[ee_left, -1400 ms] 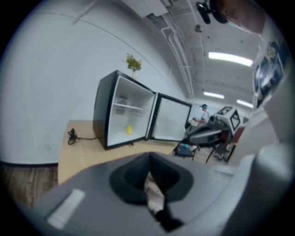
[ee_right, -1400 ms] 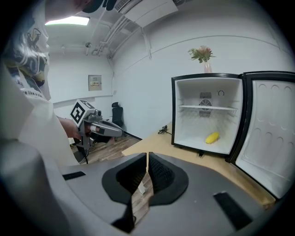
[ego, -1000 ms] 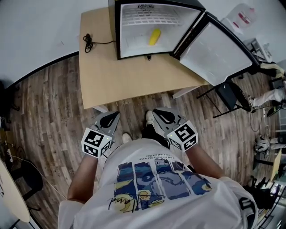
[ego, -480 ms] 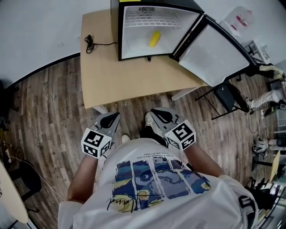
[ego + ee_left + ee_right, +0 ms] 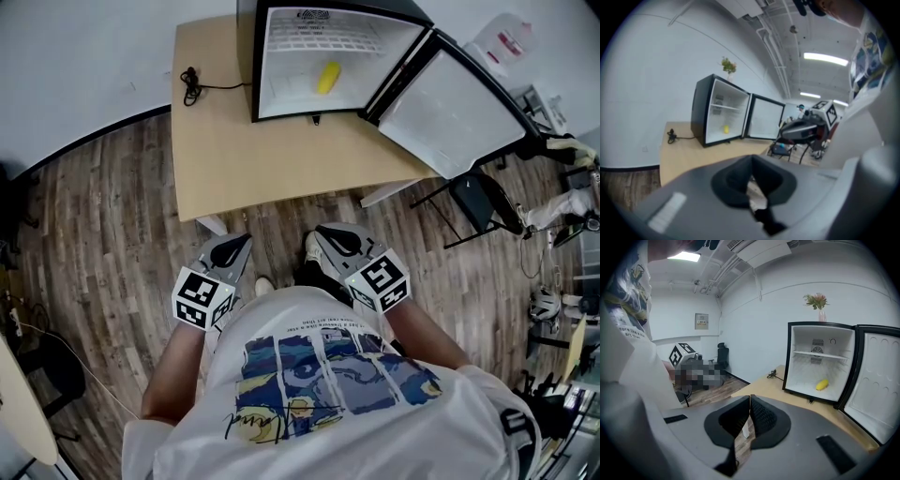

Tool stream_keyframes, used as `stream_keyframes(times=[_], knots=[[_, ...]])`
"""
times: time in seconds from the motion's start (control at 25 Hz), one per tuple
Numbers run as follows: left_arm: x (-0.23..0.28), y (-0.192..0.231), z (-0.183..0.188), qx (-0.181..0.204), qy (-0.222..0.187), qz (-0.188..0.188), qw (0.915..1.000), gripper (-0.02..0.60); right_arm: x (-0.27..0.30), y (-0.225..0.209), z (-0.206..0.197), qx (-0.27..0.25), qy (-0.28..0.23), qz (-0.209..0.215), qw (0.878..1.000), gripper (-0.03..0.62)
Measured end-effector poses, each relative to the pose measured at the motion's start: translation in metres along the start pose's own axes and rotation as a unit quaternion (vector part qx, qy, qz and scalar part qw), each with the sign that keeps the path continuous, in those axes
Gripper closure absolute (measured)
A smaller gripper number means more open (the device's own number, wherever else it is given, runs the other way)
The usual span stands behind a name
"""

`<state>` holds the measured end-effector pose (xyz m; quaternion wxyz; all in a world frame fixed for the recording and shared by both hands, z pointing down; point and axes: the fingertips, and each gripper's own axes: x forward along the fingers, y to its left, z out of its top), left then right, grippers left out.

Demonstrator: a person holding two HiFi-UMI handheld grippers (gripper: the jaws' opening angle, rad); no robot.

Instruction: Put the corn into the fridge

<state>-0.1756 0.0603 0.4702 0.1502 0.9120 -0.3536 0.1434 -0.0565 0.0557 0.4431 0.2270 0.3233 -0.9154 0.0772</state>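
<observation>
- White wall fills the upper left of the head view.
- Brown-grey plank floor lies below it.
- Light wooden table stands at upper centre, a black chair at its right.
- A ceiling lamp is lit.

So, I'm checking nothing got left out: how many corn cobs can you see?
1. The yellow corn cob lies on the floor of the open black mini fridge on the light wooden table. Its walls could hide more.

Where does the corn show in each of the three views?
Head view: corn top centre, on the fridge floor.
Left gripper view: corn left of centre, small, inside the fridge.
Right gripper view: corn right of centre, below the shelf.
Shared landmark: the open fridge door.
</observation>
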Motion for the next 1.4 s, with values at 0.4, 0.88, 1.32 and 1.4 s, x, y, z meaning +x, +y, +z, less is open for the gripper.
stream_keyframes(times=[0.4, 0.88, 1.32, 1.4], knots=[[0.004, -0.008, -0.003, 0.004, 0.005, -0.009, 0.9999, 0.572, -0.005, 0.002, -0.004, -0.002, -0.001, -0.004, 1.000, 0.582], [0.011, -0.015, -0.005, 0.009, 0.013, -0.016, 0.9997, 0.574, -0.009, -0.001, -0.010, 0.003, 0.000, -0.008, 1.000, 0.582], [0.010, -0.011, -0.009, 0.006, 0.019, -0.012, 0.9997, 0.572, -0.001, -0.003, -0.007, -0.003, 0.002, 0.001, 1.000, 0.582], [0.009, -0.010, -0.009, 0.006, 0.020, -0.011, 0.9997, 0.574, 0.000, -0.004, -0.005, -0.004, 0.002, 0.002, 1.000, 0.582]])
